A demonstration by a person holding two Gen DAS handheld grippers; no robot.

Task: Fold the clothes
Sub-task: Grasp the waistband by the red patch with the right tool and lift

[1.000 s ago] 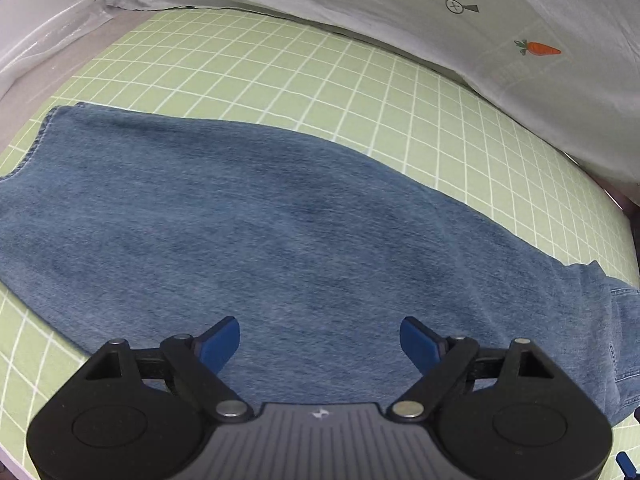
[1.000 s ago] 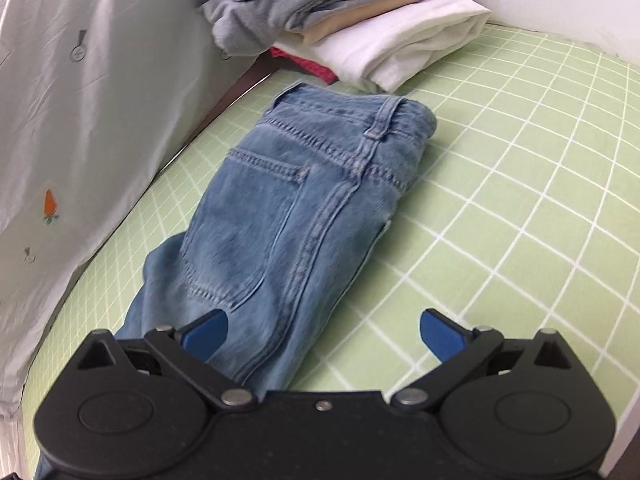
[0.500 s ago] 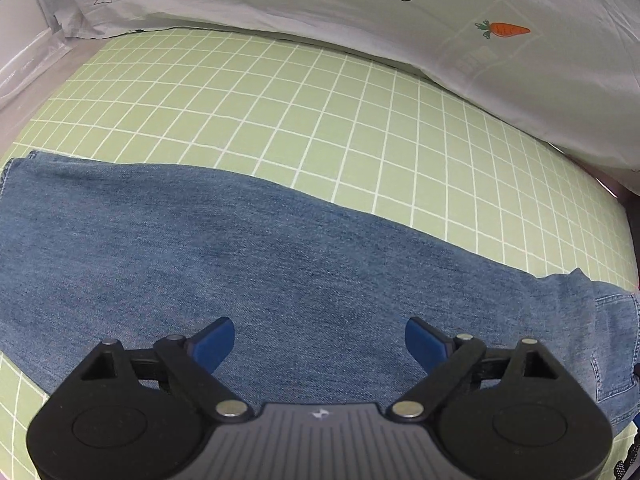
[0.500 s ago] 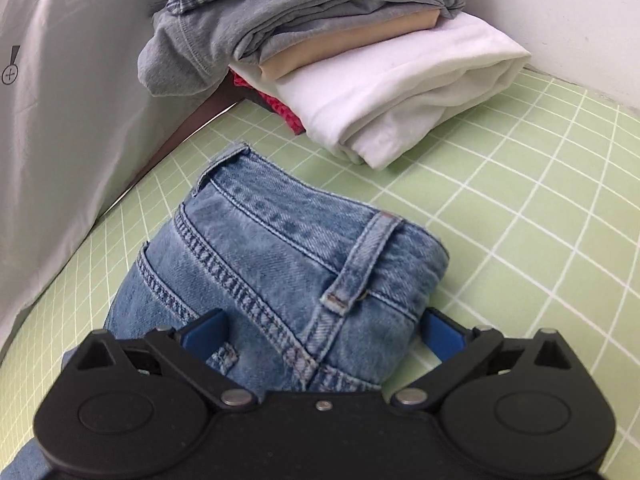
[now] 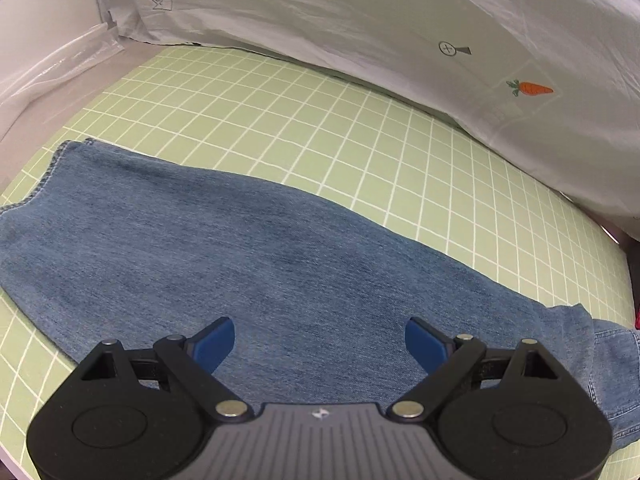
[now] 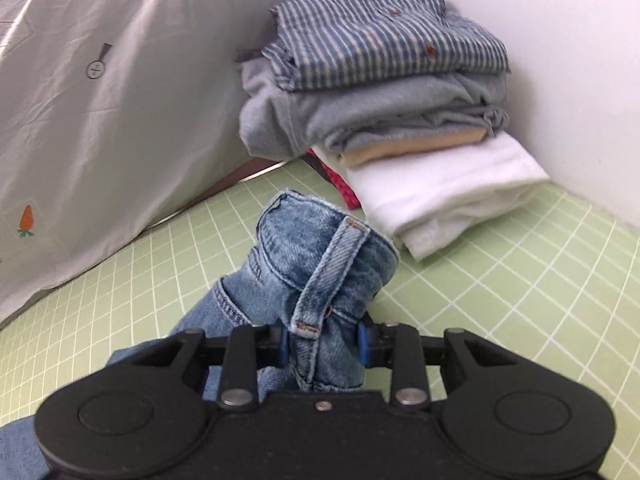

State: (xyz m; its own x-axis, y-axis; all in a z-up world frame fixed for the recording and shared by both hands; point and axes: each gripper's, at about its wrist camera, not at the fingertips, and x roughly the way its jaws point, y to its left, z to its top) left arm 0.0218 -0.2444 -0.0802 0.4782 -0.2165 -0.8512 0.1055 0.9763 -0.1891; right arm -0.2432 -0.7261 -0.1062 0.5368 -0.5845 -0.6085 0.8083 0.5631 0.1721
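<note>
A pair of blue jeans (image 5: pixel 248 252) lies folded lengthwise on the green grid mat (image 5: pixel 304 120), its leg hem at the left. My left gripper (image 5: pixel 319 345) hovers open above the legs, nothing between its blue pads. In the right wrist view the jeans' waistband (image 6: pixel 320 264) with a belt loop is bunched and lifted off the mat. My right gripper (image 6: pixel 322 342) is closing, and its blue pads press the denim from both sides.
A stack of folded clothes (image 6: pixel 384 104) sits on the mat's far corner by the white wall: striped shirt on top, grey, beige, white and red below. A white sheet with a carrot print (image 5: pixel 528 89) hangs along the mat's far edge.
The right gripper moved onto the waistband and clamped it, bunching and lifting it. The left gripper drifted over the legs, staying open.
</note>
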